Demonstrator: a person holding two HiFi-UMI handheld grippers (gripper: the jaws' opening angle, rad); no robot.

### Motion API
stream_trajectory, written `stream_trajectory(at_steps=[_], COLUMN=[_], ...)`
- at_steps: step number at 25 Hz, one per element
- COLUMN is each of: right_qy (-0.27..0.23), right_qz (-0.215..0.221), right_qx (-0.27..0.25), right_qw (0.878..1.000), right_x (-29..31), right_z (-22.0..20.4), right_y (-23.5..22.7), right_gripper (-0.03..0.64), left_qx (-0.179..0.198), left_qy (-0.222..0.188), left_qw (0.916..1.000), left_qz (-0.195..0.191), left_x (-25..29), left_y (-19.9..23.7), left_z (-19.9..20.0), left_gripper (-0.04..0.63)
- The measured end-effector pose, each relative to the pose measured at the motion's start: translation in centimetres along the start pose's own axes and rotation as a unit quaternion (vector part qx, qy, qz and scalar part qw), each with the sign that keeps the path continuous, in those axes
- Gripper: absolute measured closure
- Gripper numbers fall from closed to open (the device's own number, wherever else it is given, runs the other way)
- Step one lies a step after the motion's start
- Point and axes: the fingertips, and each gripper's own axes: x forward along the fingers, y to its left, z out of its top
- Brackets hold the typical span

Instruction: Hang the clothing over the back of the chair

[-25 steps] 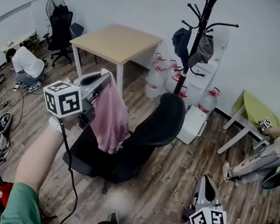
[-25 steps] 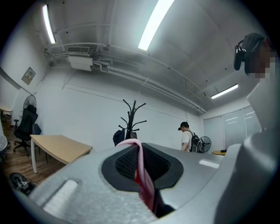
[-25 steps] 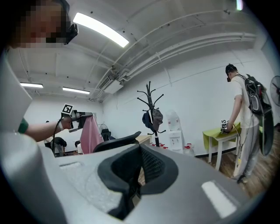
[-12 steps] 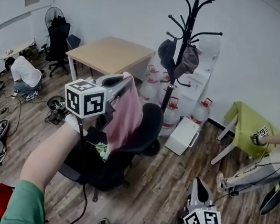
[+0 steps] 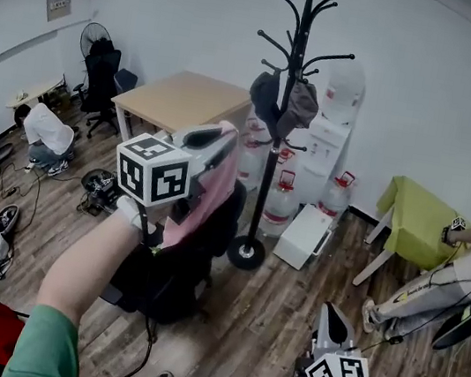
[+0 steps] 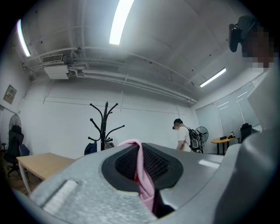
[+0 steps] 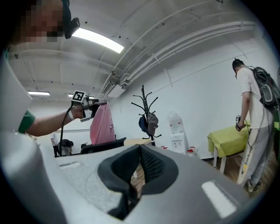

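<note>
While above chair (image 5: 170,284), clothing (image 5: 206,194) within left gripper (image 5: 226,137)

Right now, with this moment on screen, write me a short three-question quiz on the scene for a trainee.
1. Multiple choice: what is the left gripper shut on?
A. a pink garment
B. a water bottle
C. a power cable

2. True or false: the right gripper also grips part of the pink garment.

3. Fill in: the tall black thing beyond the black chair, with dark items on its hooks, is a coat ___.

Key:
1. A. The pink cloth is pinched between the jaws and hangs down by the chair.
2. False. Its jaws are together with nothing between them, low on the person's right.
3. stand
</note>
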Motion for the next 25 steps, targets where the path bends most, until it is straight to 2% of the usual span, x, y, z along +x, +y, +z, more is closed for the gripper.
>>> stream_trajectory(at_steps=[5,8,14,16,21,25], right_qy=[0.003,0.008,0.027,0.03,0.037,0.042], right_qz=[0.014,0.022,0.042,0.045,0.06,0.075], right_qx=[0.002,0.006,0.011,0.01,0.008,0.008], right_qw=[1.0,1.0,0.999,0.998,0.997,0.996], right_x=[-0.3,-0.2,0.1,0.2,0.4,0.7], right_z=[0.3,0.0,-1.0,-1.0,-1.1,-1.4], right_y=[-2.7,-4.0,-5.8,-6.5,-7.1,-6.8], right_gripper=[0.614,0.614,0.614,0.614,0.614,0.614], left_qx=[-0.008,-0.026,-0.044,-0.039,0.0,-0.013], left_qy=[-0.01,-0.018,-0.022,-0.018,0.001,0.029], left_qw=[0.9999,0.9995,0.9985,0.9985,0.9989,0.9982], left_qz=[-0.003,0.001,0.024,0.033,0.046,0.05], left_x=[3.2,5.1,7.2,7.4,7.3,7.0], left_y=[-4.5,-7.5,-12.3,-13.5,-16.5,-18.0], left_z=[0.9,-0.2,-6.0,-7.8,-11.8,-15.6], left_gripper=[0.572,0.572,0.571,0.571,0.571,0.569])
